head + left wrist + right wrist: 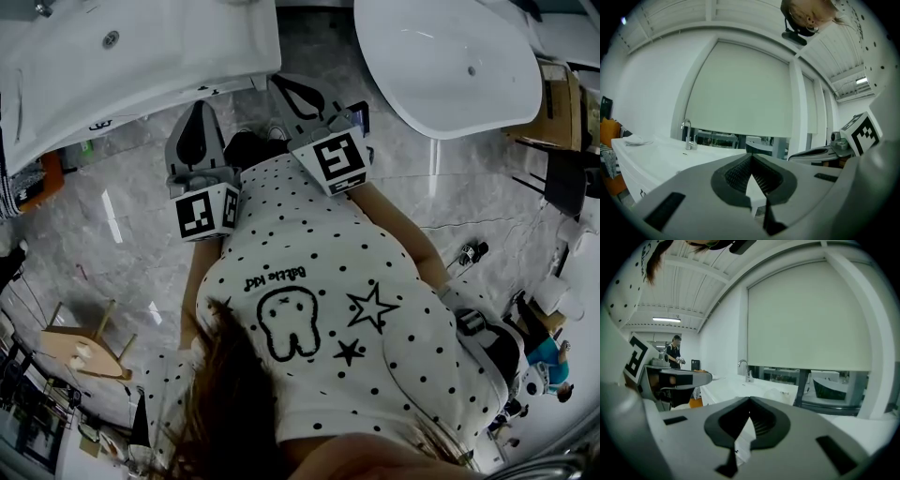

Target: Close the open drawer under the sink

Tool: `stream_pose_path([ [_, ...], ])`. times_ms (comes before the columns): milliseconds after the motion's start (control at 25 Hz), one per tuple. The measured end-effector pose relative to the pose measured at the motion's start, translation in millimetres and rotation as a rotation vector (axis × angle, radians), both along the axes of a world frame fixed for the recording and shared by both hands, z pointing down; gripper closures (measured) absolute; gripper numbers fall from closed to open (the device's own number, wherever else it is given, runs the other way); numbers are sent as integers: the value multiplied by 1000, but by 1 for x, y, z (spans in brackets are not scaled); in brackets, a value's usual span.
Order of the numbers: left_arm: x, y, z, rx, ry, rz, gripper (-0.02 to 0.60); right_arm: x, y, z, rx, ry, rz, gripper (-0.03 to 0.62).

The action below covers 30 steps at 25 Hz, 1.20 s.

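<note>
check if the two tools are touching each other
Apart. The head view shows the left tool and the right tool side by side, with a clear gap between them along their whole length.

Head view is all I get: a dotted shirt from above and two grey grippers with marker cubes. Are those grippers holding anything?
Observer: No. The left gripper is shut with nothing between its jaws, and so is the right gripper.
Operator: What do they face?
Observer: A white counter with a chrome faucet, under a big drawn blind.
Operator: Anything else out there?
Observer: The right gripper view shows a person in dark clothes standing far off at its left.
</note>
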<state>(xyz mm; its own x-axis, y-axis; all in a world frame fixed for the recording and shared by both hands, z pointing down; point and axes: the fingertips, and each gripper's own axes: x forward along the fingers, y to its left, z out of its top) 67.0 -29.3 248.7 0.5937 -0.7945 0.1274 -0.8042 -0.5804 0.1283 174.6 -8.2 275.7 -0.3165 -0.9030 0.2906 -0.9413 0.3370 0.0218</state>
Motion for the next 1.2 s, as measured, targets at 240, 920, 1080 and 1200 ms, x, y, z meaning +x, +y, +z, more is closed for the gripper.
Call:
stream_pose_path([
  [240, 1, 3, 0, 6, 0, 2, 577, 3, 2, 0, 6, -6, 8, 580],
  [920, -2, 17, 5, -29, -10, -6, 577, -3, 10, 3, -2, -7, -23, 580],
  [1080, -2, 19, 4, -23, -3, -12, 577, -5, 14, 4, -7, -8, -32, 580],
  [1200, -2, 21, 3, -8, -5, -8, 577, -5, 15, 5, -11, -16, -30, 580],
])
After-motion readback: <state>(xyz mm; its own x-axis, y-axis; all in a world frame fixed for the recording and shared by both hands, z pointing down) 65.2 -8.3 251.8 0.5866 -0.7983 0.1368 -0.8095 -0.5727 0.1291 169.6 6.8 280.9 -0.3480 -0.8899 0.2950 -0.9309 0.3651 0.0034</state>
